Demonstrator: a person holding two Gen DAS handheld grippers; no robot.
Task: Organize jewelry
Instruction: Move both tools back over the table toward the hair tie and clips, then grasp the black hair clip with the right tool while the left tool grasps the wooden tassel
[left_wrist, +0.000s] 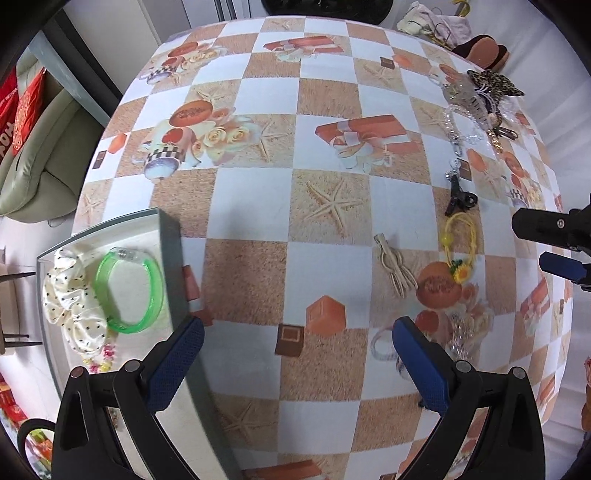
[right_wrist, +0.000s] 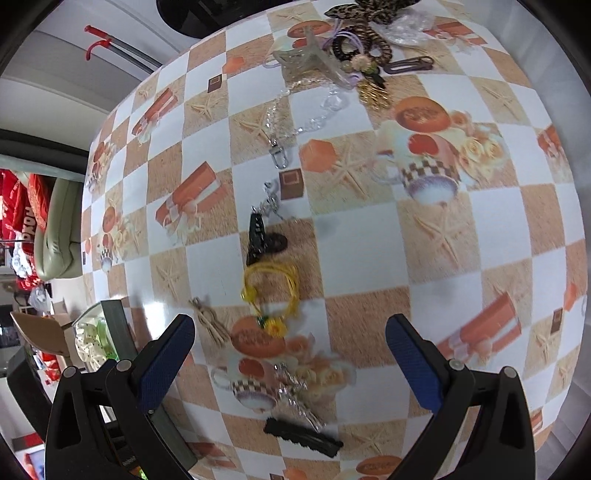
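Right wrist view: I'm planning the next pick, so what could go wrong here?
The yellow cord bracelet lies against the black hair clip, which touches a silver chain; the open right claw might drag all three. The tray sits at the table's edge; the left claw could nudge it.

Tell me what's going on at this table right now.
A person with two handheld grippers is sorting jewelry. The left gripper and right gripper both hover open and empty. A green plastic bangle and white polka-dot scrunchie already lie in the glass tray; the yellow cord bracelet and beige hair clip wait on the checkered tablecloth.
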